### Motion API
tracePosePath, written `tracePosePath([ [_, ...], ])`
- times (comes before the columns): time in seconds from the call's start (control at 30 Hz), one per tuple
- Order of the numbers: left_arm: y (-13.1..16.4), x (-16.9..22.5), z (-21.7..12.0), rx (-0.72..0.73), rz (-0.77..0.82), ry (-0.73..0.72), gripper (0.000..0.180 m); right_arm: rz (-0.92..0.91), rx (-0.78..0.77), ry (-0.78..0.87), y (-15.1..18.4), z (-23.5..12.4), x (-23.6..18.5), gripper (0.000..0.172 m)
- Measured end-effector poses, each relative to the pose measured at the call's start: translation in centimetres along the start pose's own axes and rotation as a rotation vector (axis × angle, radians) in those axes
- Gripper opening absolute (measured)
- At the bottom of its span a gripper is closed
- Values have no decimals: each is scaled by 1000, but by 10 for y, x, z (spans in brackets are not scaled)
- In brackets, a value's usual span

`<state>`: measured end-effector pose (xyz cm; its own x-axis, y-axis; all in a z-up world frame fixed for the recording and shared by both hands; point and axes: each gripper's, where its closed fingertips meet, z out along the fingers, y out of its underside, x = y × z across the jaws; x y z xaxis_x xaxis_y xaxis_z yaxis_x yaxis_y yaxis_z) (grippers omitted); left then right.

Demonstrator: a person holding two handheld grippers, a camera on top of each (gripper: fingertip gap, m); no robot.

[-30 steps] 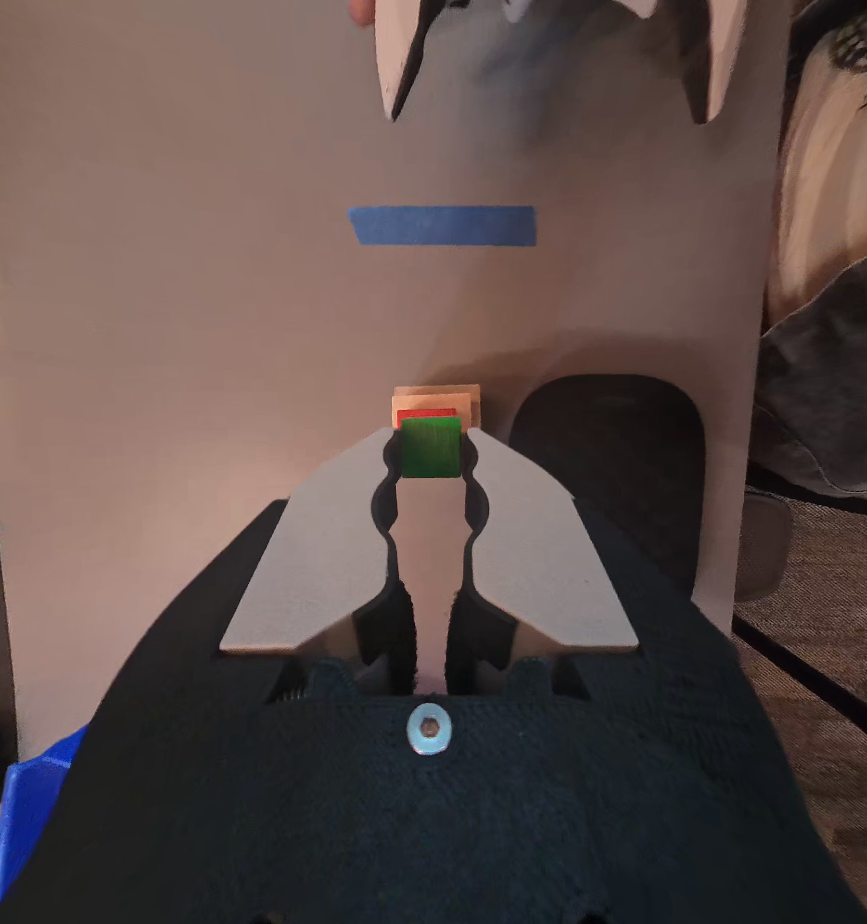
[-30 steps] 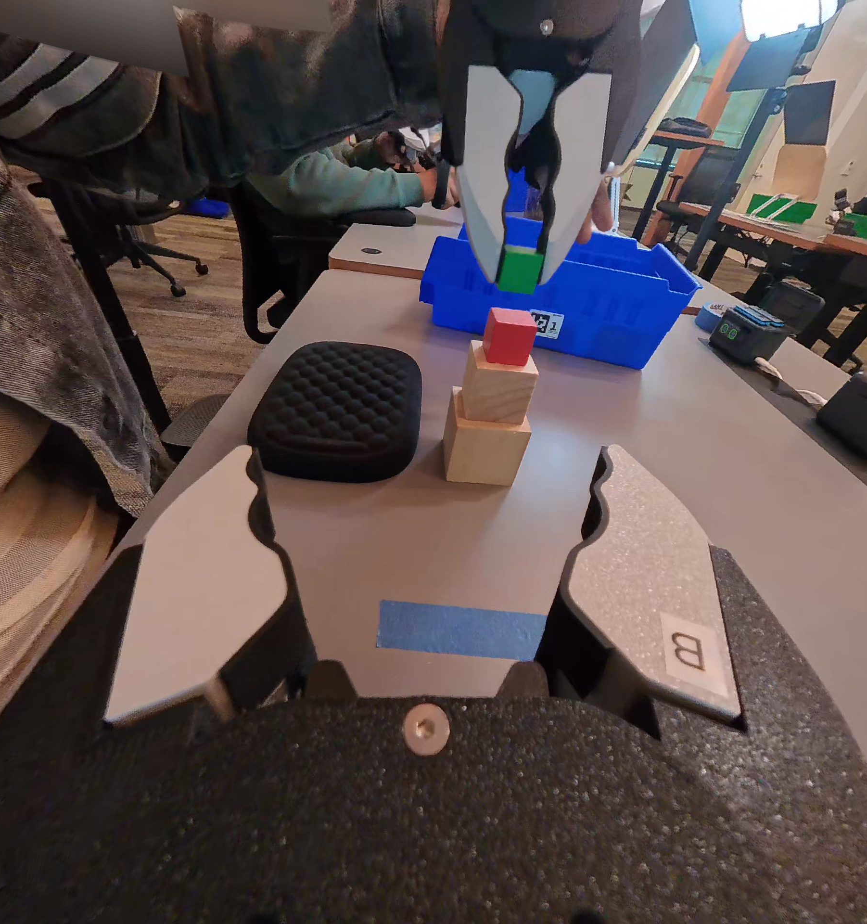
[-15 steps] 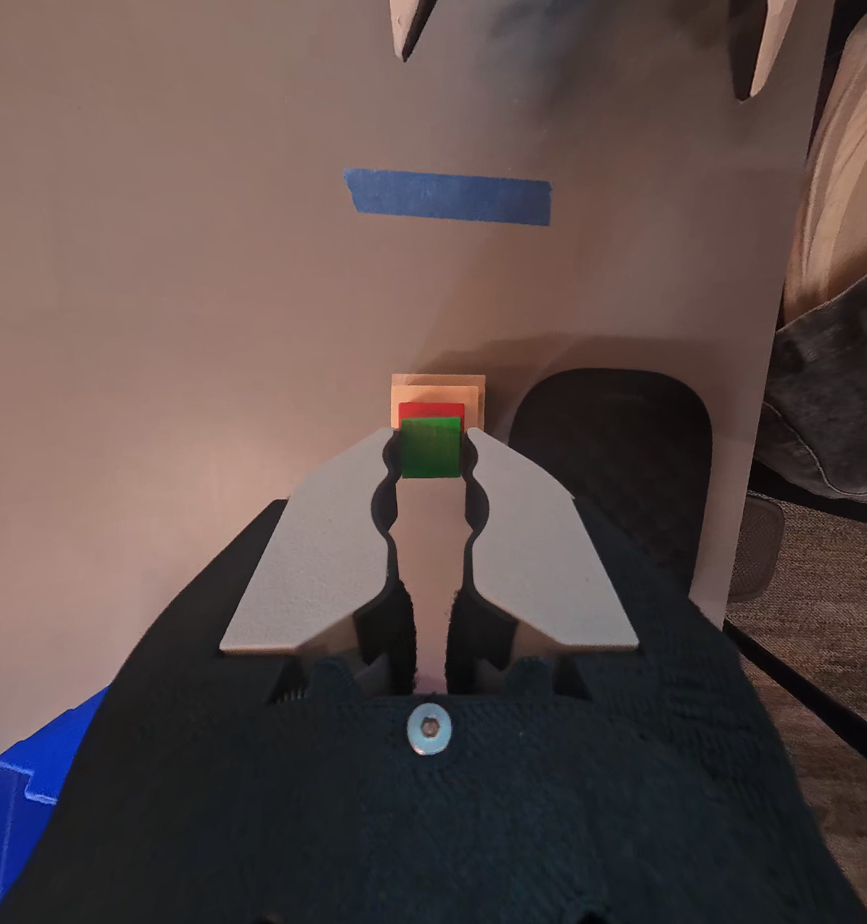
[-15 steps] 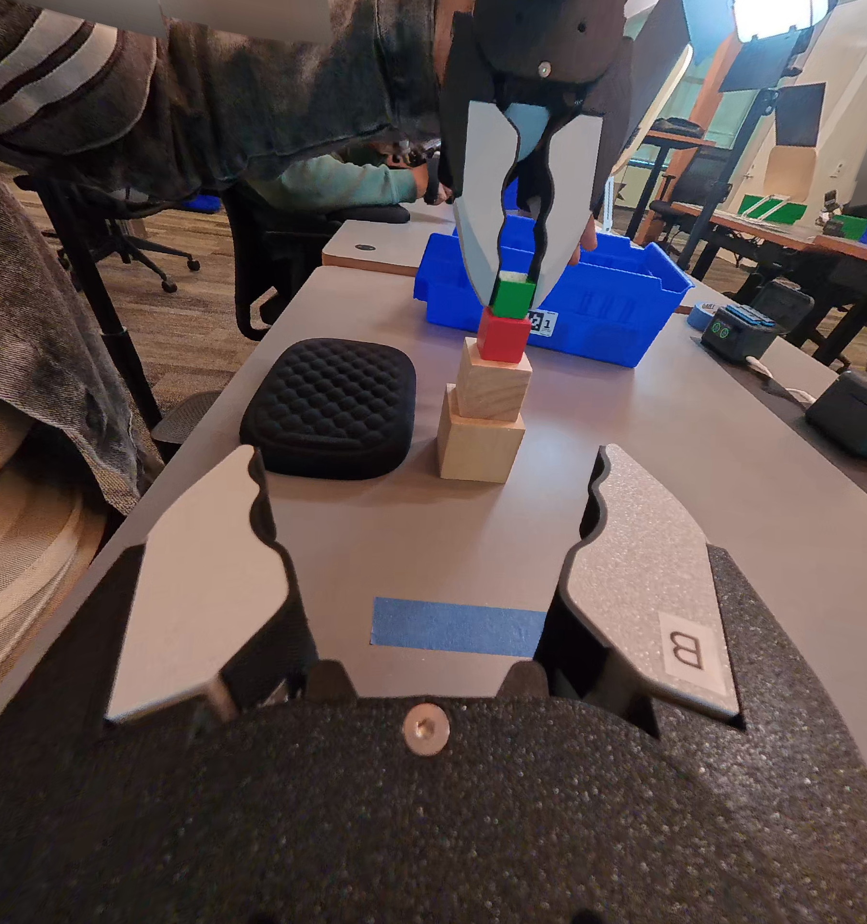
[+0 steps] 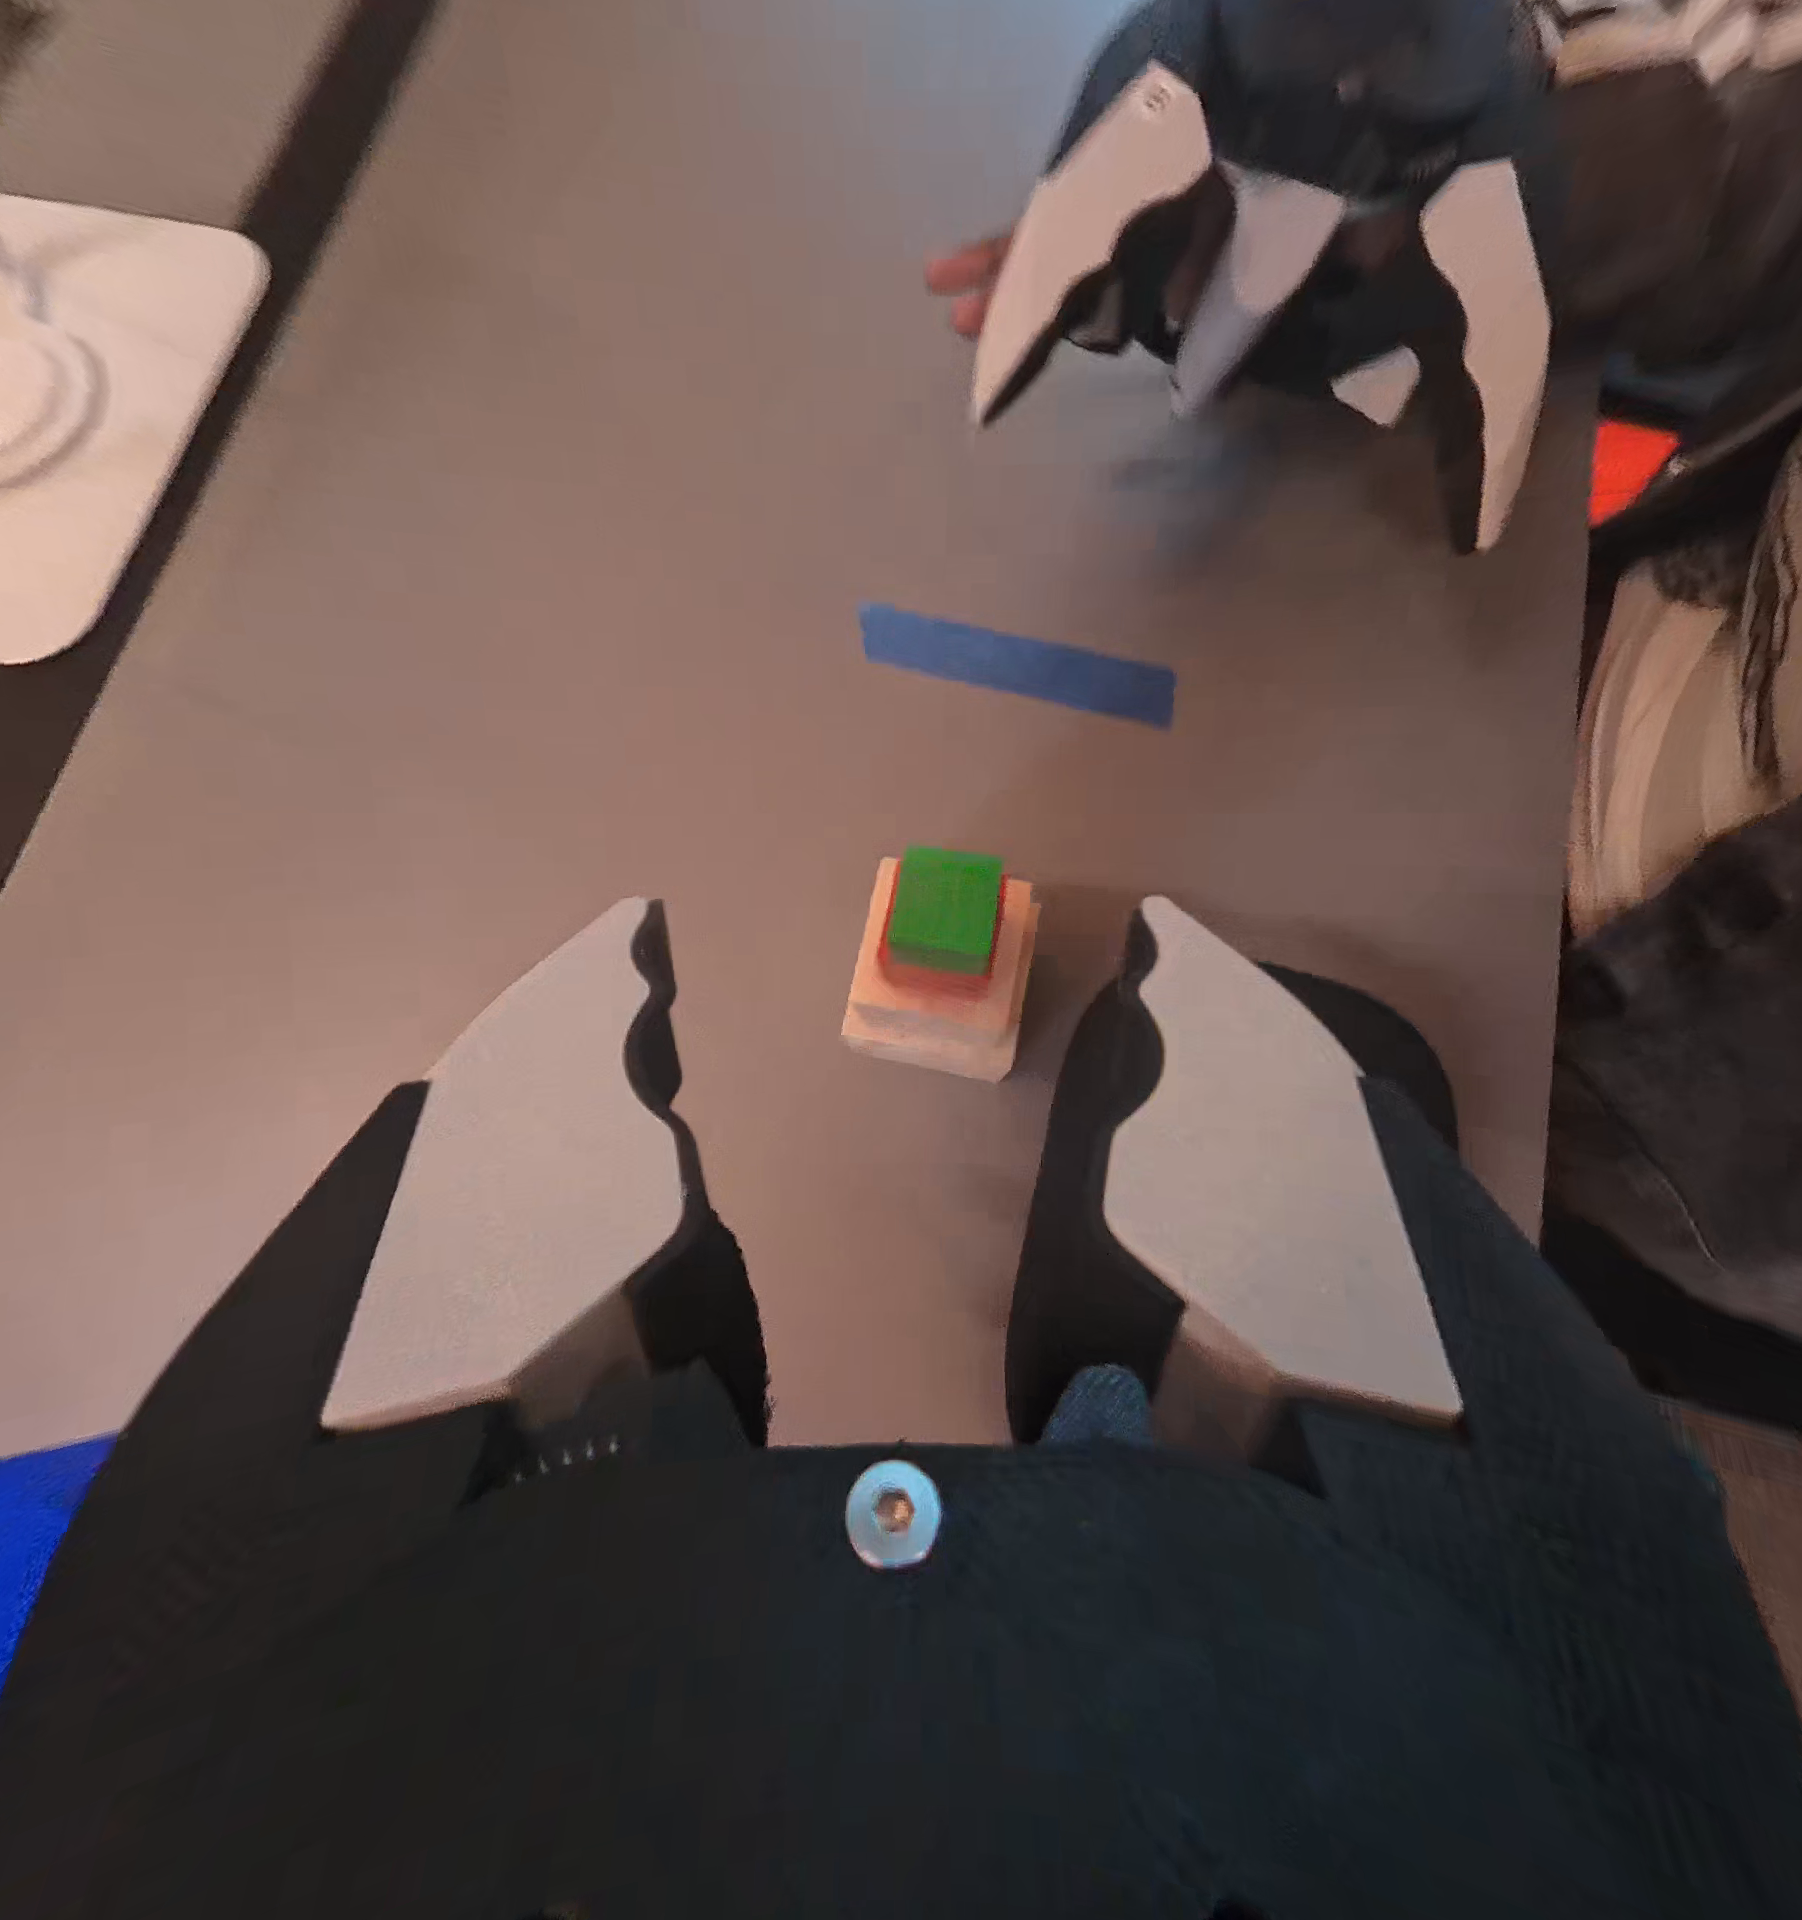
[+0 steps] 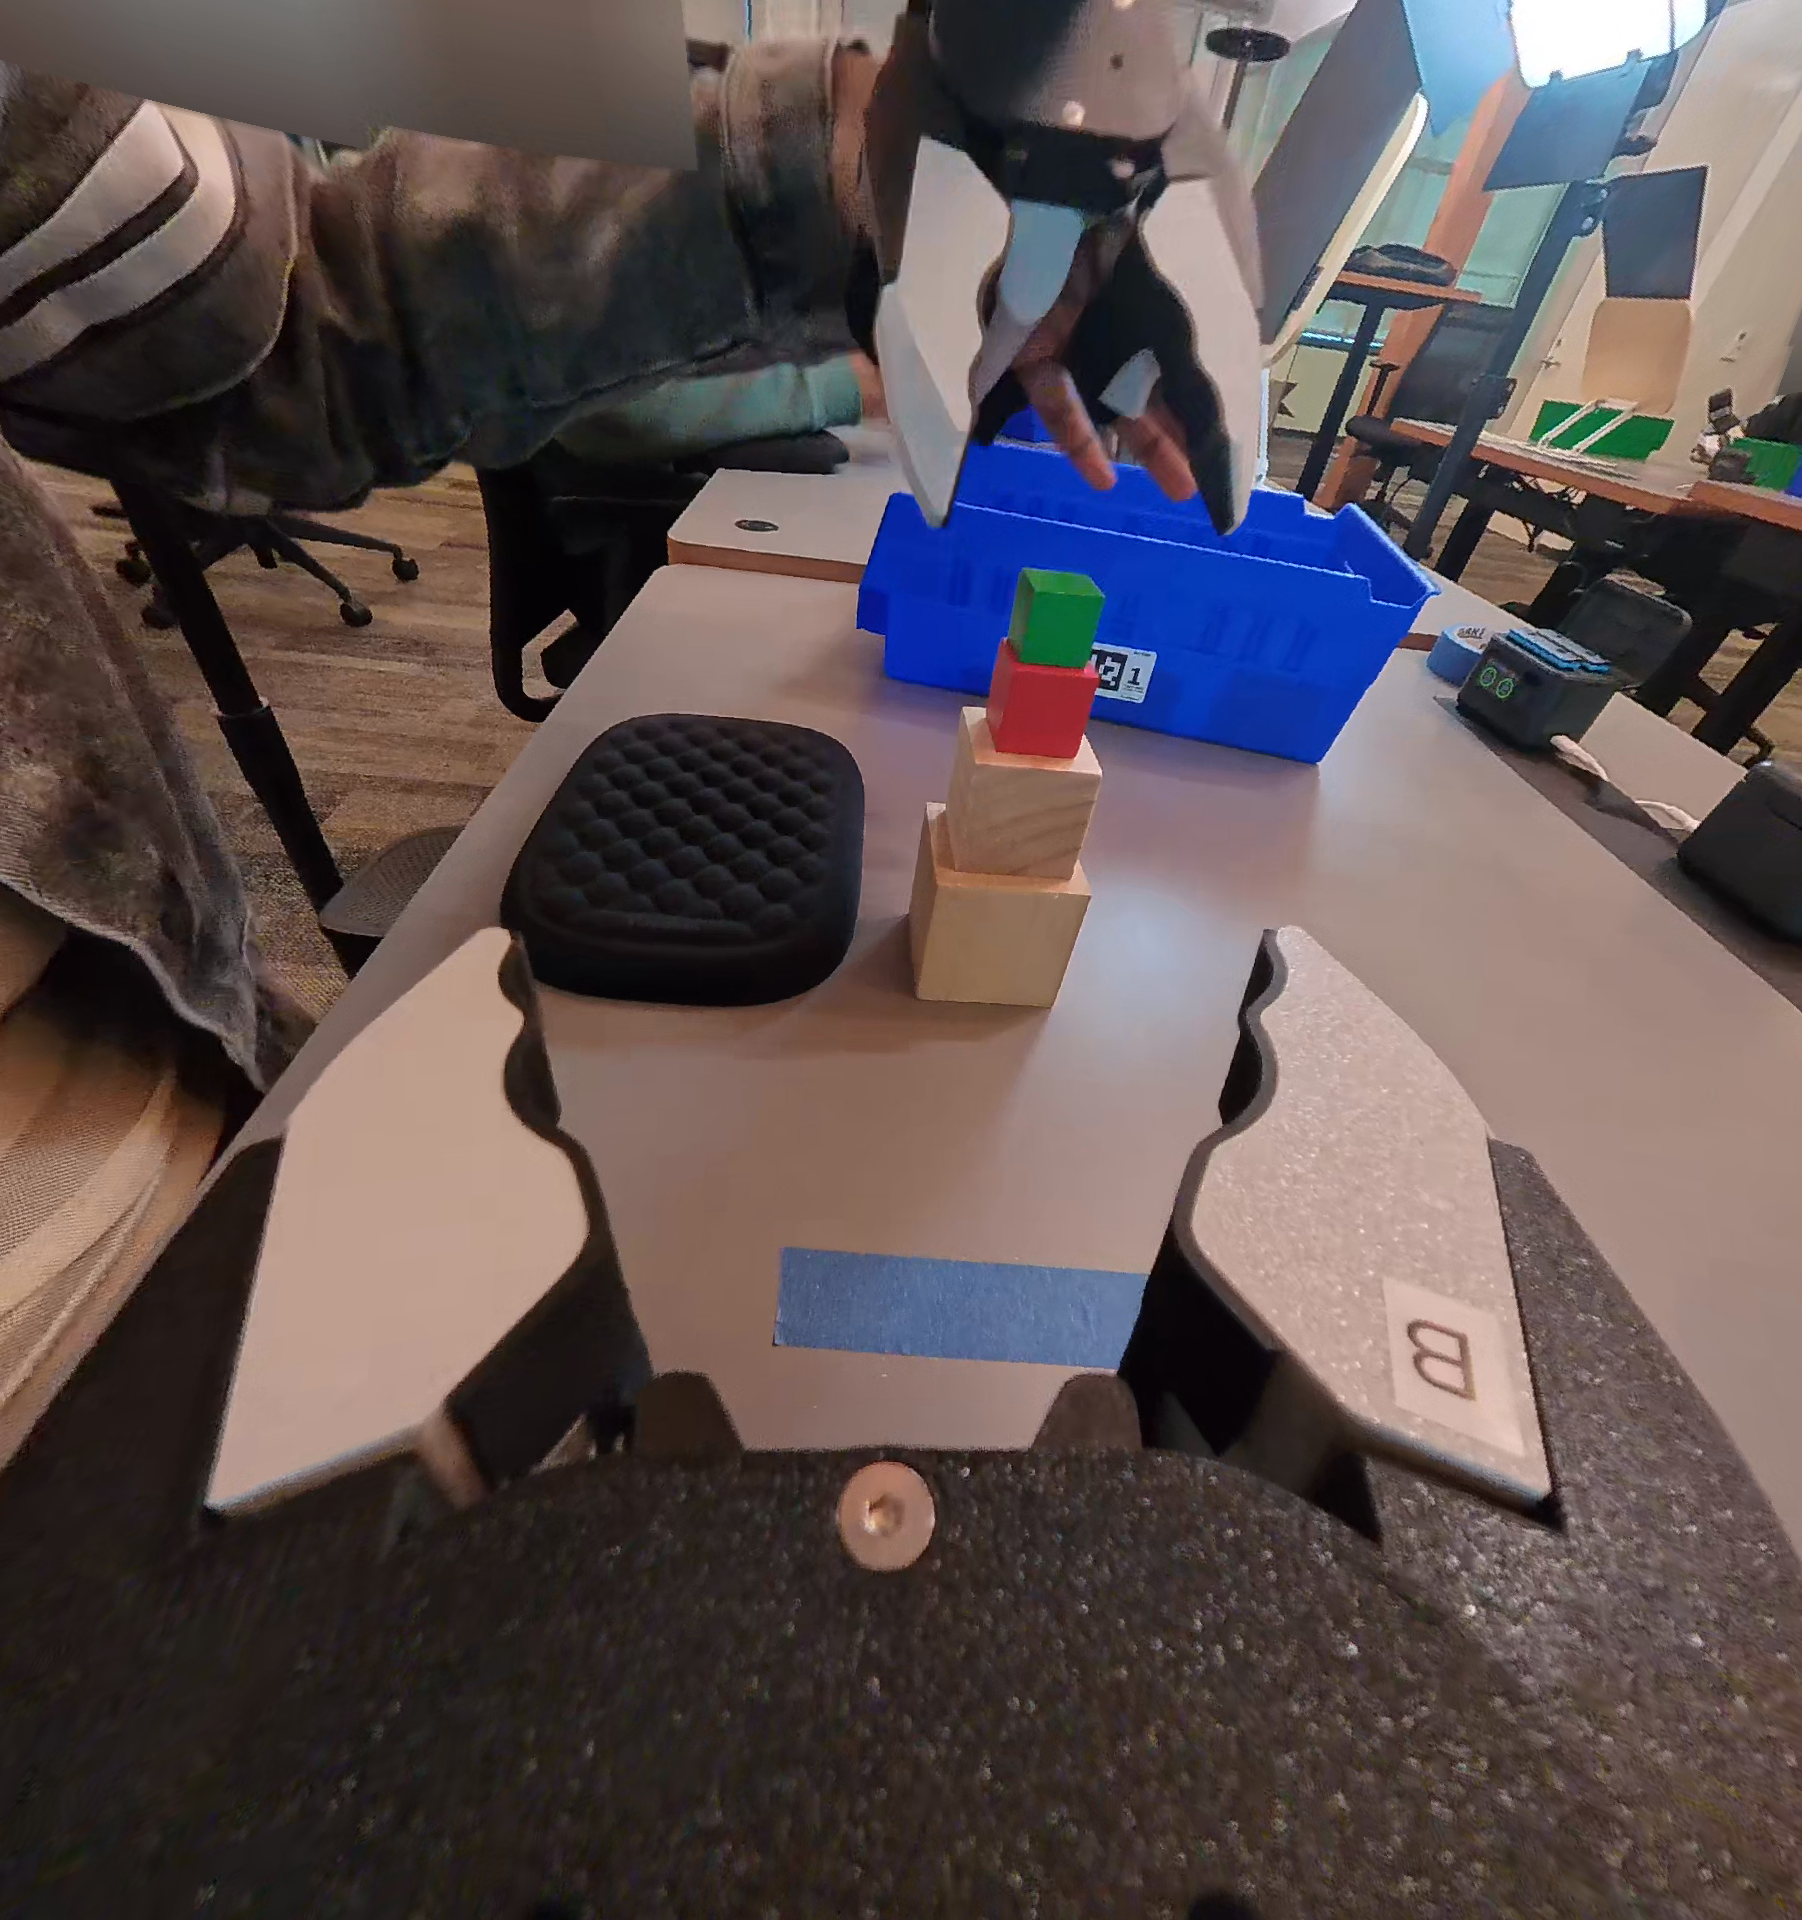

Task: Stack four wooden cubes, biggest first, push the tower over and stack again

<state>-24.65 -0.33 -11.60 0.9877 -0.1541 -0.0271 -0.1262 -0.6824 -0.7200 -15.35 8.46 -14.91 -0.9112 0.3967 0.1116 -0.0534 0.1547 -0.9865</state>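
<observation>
The left gripper (image 5: 897, 914) is hanging wide open above the four-cube tower (image 6: 1011, 821), gripping nothing, with the green cube (image 5: 947, 906) sitting topmost just below its fingertips. The right gripper (image 6: 892, 971) is also standing wide and bare, the tower resting on the table (image 6: 1344, 935) just ahead between its fingertips.

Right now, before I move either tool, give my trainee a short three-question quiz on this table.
1. True or false: the green cube is the top of the tower.
2. Which object lies beside the large wooden cube? A) black cushioned pad B) white tray C) blue tape strip
3. Fill in: the left gripper, above the tower, has its jaws ____ and holds nothing.

Key: 1 true; 2 A; 3 open.
</observation>
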Motion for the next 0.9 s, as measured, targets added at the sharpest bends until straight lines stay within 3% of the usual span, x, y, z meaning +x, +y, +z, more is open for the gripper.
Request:
tracePosePath([
  [0.03, 5, -5, -3, 38, -17, -36, 75, 2, 4, 1, -1, 0, 0, 126],
  [0.07, 13, -11, -7, 62, -29, -77, 51, 3, 7, 1, -2, 0, 0, 126],
  [0.1, 22, -15, -9, 71, -34, -110, 13, 3, 9, 1, -2, 0, 0, 127],
  [0.13, 31, -19, -11, 77, -41, -144, 1, 2, 8, 1, -2, 0, 0, 127],
  [0.27, 72, -19, 3, -66, -63, -172, 0, -3, 0, 6, -1, -1, 2, 127],
  [0.37, 81, -8, 22, -124, -24, -126, 0, 2, 4, 14, -1, -2, 4, 128],
  [0.67, 64, 11, 51, -127, 46, -17, 1, 13, 9, 18, -1, -3, 6, 128],
  [0.9, 29, 13, 64, -83, 93, 9, 1, 9, 10, 17, -2, -3, 5, 128],
])
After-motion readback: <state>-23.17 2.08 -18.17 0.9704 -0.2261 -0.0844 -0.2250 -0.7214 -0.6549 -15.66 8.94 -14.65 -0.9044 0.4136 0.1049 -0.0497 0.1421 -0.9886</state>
